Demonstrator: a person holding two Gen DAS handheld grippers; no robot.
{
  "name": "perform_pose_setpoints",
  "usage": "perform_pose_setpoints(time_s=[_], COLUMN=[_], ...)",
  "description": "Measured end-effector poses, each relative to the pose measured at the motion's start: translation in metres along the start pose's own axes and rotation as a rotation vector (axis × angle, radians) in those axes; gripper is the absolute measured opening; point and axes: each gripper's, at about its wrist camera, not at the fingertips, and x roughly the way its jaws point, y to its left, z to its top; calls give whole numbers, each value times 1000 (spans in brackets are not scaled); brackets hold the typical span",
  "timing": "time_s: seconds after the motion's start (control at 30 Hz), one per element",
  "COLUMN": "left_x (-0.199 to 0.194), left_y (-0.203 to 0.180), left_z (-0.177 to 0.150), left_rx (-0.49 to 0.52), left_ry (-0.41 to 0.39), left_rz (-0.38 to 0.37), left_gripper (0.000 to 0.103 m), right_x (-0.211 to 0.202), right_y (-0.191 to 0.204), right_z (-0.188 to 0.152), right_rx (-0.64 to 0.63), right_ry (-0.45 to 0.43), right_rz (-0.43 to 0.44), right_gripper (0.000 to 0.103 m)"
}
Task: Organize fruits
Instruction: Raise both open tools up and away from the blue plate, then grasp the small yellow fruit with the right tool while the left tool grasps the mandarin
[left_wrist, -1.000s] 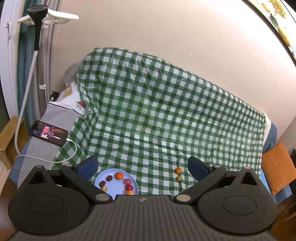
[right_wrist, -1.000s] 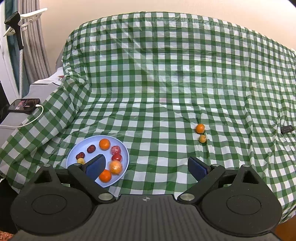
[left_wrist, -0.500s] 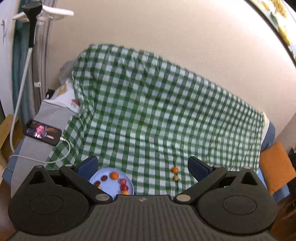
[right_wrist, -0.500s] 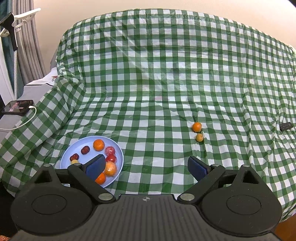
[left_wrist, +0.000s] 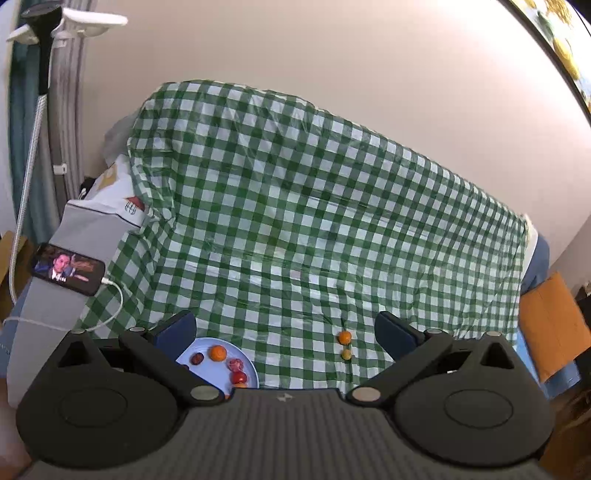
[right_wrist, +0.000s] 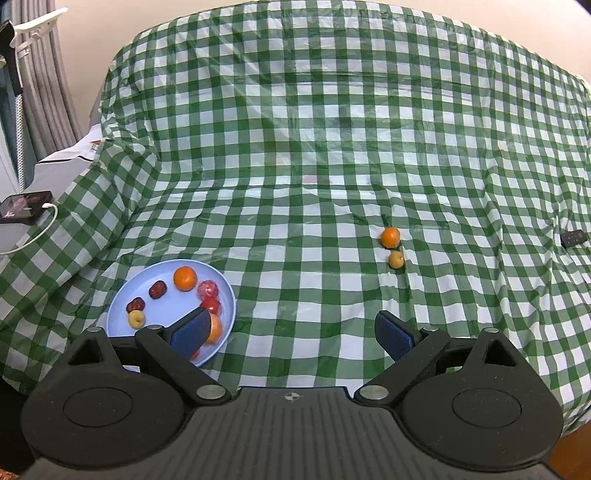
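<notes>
Draped over a sofa against a pale wall, green-and-white checked plastic cloth (right_wrist: 314, 155), wide bare stretch mid-seat. Seen only from the left wrist: orange cushion (left_wrist: 550, 328) past the cloth's right edge. Near the front left edge, round pale blue plate (right_wrist: 122, 317) loaded with small red, orange and yellow fruits. Well apart to the right, loose small orange fruit (right_wrist: 390, 237) just beside smaller yellow fruit (right_wrist: 396, 259). Left gripper (left_wrist: 284, 334) and right gripper (right_wrist: 291, 332) held above, jaws apart, empty.
</notes>
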Motion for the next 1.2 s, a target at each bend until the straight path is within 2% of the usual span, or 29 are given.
perform_pose_setpoints(time_s=[0.2,0.4,0.53,0.67,0.73,0.87,0.97,1.0,1.03,1.07,1.1,1.13,1.2], left_x=[23,62,113,173,202,254,282,290,299,308,318,327,343], left_y=[-10,-23,-27,-21,-14,-8,-5,-6,-8,-10,-11,-14,-19], left_z=[4,9,3,-11,-17,-28,-34,-37,-39,-41,-43,-45,-48], left_rx=[2,24,60,84,86,115,126,126,131,138,144,150,165], left_ry=[24,87,152,256,302,354,374,379,383,392,409,424,446], left_rz=[9,34,101,185,200,265,293,301,305,314,325,333,343], left_gripper=[103,103,103,103,103,103,103,103,103,103,103,103,103], right_x=[12,22,31,49,61,106,152,168,185,199,212,224,242], right_y=[-11,-24,-40,-61,-72,-98,-117,-122,-127,-131,-134,-135,-136], right_z=[-1,-2,-1,0,2,15,26,28,30,30,29,28,23], right_rx=[26,59,94,140,152,137,116,114,110,108,108,109,107], right_ry=[23,30,20,-10,-40,-107,-117,-111,-93,-80,-63,-45,-38], right_rz=[-13,-31,-63,-95,-110,-150,-169,-174,-174,-164,-155,-142,-130], right_gripper=[96,96,96,96,97,97,95,90,77,58,51,44,44])
